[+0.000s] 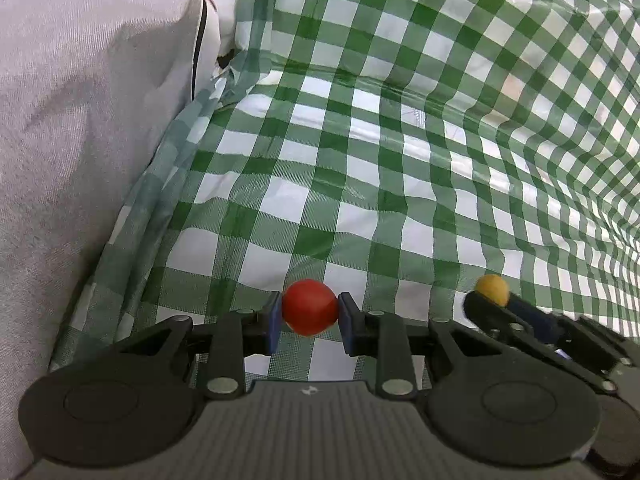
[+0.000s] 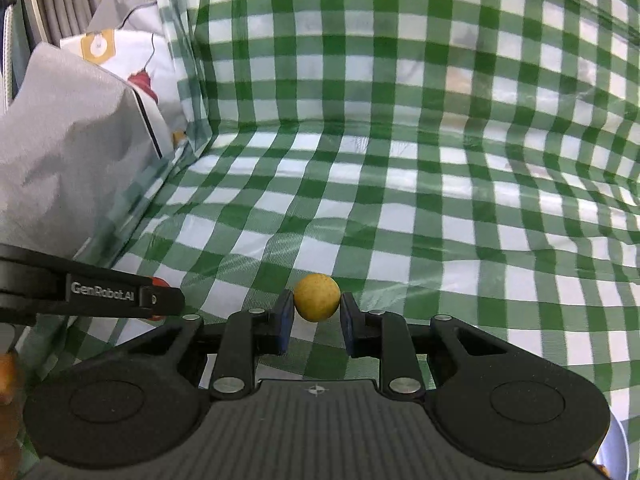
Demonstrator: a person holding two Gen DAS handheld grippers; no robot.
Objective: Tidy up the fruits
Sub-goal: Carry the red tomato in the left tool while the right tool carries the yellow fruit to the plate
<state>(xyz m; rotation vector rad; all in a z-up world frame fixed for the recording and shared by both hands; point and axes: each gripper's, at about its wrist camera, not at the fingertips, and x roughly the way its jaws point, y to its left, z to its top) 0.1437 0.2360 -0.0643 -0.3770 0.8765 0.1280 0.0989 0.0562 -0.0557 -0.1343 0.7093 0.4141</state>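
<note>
Both grippers are loaded up right now: left gripper (image 1: 310, 314) has its blue pads clamped on a small red round fruit (image 1: 310, 306), maybe a cherry tomato, and right gripper (image 2: 316, 312) is squeezing a little yellow round fruit (image 2: 317, 297) the same way. They sit side by side, close together, held up off the green-and-white checked cloth (image 1: 400, 168), which covers the surface and runs up the far side like a backdrop. Off to the left there's a big grey fabric bag (image 1: 80, 120), and behind it a white printed bag (image 2: 132, 64) with red and yellow cartoon bits, both crowding that edge. Near right corner of the right wrist view shows a sliver of something white (image 2: 616, 452), can't tell what.
</note>
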